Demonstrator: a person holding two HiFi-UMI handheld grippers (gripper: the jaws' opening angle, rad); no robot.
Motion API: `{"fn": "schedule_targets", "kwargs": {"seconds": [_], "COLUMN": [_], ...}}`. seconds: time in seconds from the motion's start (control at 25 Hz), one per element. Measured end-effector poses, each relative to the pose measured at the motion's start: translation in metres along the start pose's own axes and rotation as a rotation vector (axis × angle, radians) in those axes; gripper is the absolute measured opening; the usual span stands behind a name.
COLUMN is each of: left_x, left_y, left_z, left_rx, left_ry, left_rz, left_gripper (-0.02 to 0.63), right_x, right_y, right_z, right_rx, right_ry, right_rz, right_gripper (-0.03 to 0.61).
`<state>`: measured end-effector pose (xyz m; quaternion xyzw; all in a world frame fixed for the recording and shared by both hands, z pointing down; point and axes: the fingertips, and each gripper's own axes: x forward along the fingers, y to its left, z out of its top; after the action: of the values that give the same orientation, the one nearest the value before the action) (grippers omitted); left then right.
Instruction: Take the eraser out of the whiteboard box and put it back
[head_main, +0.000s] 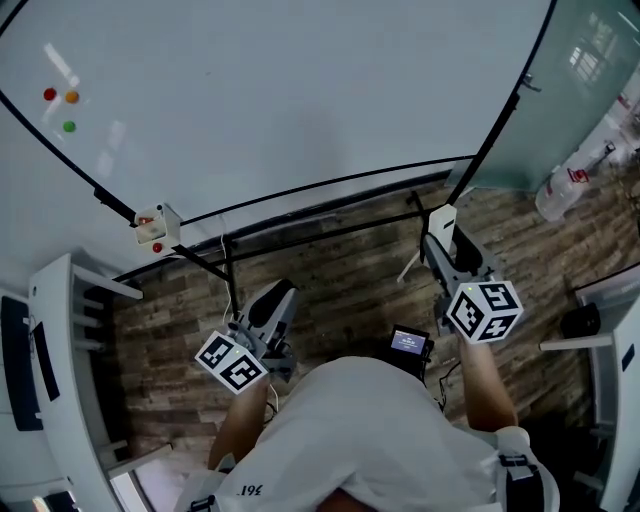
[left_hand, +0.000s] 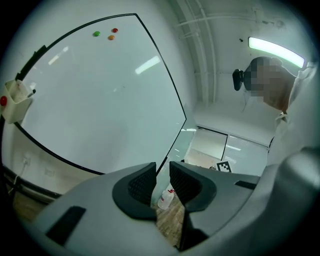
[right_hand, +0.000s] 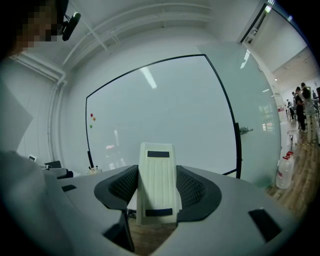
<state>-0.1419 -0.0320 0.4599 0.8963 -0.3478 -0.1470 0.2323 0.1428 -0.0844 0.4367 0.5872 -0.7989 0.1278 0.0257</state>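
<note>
The eraser (right_hand: 159, 194) is outside the whiteboard box (head_main: 157, 228) and is clamped upright between the jaws of the right gripper (right_hand: 158, 172). Its ribbed white back is pressed on both sides by the dark pads, and its upper end stands above the fingertips. In the head view the right gripper (head_main: 441, 235) is seen well to the right of the box, with the eraser (head_main: 441, 216) at its tip, near the lower right corner of the whiteboard (head_main: 280, 100).

The box is fixed at the board's lower left edge, and a red dot is seen on its front. Three coloured magnets (head_main: 61, 104) are stuck to the board up and to the left of the box.

The left gripper (head_main: 283, 292) is held below and to the right of the box, well apart from it, over the wooden floor (head_main: 350, 285). In the left gripper view its jaws are set only a narrow gap apart, and nothing is held between them. Through that gap a bottle (left_hand: 166, 198) on the floor is seen, far behind the left gripper (left_hand: 161, 172). The box (left_hand: 15, 100) appears at the far left of that view.
</note>
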Motion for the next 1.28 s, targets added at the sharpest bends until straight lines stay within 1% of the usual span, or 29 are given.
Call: {"fn": "schedule_targets", "kwargs": {"seconds": [0.2, 0.52, 0.68, 0.92, 1.28], "left_x": [0.019, 0.044, 0.047, 0.052, 0.058], "left_y": [-0.004, -0.02, -0.023, -0.032, -0.035], "left_z": [-0.009, -0.035, -0.041, -0.05, -0.059], "left_rx": [-0.02, -0.053, -0.058, -0.057, -0.067], "left_ry": [0.012, 0.046, 0.059, 0.065, 0.085], "left_rz": [0.018, 0.028, 0.04, 0.046, 0.052], "left_gripper": [0.091, 0.091, 0.091, 0.091, 0.091], "right_x": [0.007, 0.006, 0.005, 0.003, 0.003], "right_y": [-0.013, -0.038, -0.045, -0.048, -0.053], "right_z": [-0.015, -0.029, -0.031, -0.032, -0.04], "right_rx": [0.012, 0.035, 0.052, 0.016, 0.01], "right_ry": [0.07, 0.116, 0.117, 0.113, 0.128], "right_rz": [0.03, 0.053, 0.054, 0.056, 0.062], "right_gripper": [0.255, 0.254, 0.253, 0.253, 0.253]}}
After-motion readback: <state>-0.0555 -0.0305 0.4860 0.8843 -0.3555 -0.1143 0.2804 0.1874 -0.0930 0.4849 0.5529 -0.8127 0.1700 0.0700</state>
